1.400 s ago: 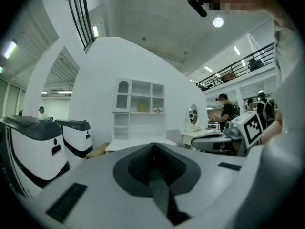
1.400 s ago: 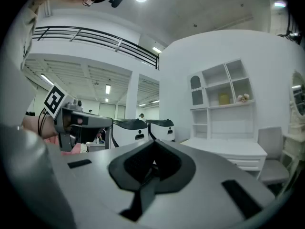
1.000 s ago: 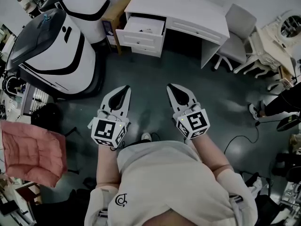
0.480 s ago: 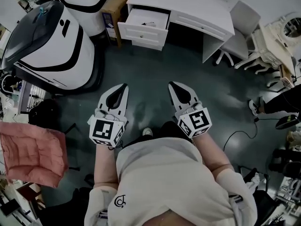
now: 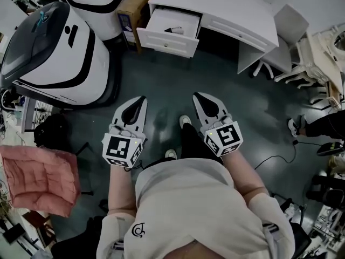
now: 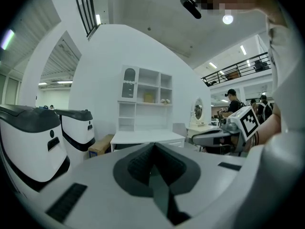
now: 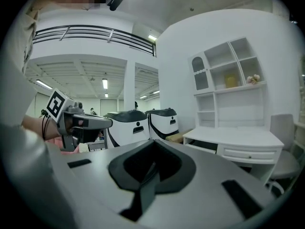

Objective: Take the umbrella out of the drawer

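Observation:
The white desk [image 5: 226,7] stands at the top of the head view, and its top left drawer [image 5: 171,28] is pulled open. A small dark thing [image 5: 169,30] lies in the drawer, too small to make out. My left gripper [image 5: 142,98] and right gripper [image 5: 196,96] are held side by side over the dark floor, well short of the desk. Both are shut with nothing in them. The left gripper view shows its jaws [image 6: 153,145] closed, with the desk [image 6: 143,137] ahead. In the right gripper view the jaws [image 7: 153,142] are closed too, and the desk [image 7: 233,137] is off to the right.
Two big white-and-black machines [image 5: 54,47] stand at the left, with a cardboard box [image 5: 132,9] beside the desk. A white chair [image 5: 285,36] is right of the desk. A pink cushion [image 5: 38,179] lies lower left. A cable [image 5: 280,161] crosses the floor, and another person's leg [image 5: 318,125] shows at right.
The desk and its open drawer have come nearer and shifted right in the head view as the person walks toward them. Both grippers stay shut, side by side.

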Demonstrator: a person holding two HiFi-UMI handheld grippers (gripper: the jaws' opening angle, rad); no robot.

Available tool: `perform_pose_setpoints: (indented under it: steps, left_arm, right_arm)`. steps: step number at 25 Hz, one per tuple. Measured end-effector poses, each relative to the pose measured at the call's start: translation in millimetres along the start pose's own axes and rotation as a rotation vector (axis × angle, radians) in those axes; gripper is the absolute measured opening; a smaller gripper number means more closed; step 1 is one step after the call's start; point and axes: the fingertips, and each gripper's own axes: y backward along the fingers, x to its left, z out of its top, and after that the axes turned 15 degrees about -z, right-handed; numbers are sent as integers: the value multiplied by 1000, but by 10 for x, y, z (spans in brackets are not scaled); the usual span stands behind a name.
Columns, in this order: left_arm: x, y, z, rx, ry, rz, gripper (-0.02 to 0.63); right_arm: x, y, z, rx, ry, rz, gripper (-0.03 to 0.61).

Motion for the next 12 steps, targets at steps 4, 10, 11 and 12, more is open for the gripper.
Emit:
perform_pose_setpoints:
  steps: [4,10,11,12]
  left_arm:
    - [259,-483,96,6,-8,13,12]
    - [723,-1302,304,19,2,36,12]
    - [827,-1434,340,21,1,44,12]
    - [930,-1565,375,21,1,55,12]
  right_arm:
    - [-323,-426,4,9,-14,23,6]
    - [-920,-1271,165,23,-31,57,6]
    - [-1007,-1413,195,22,-26,65,6]
    - [-1096,-1548,221,22,-21,72,6]
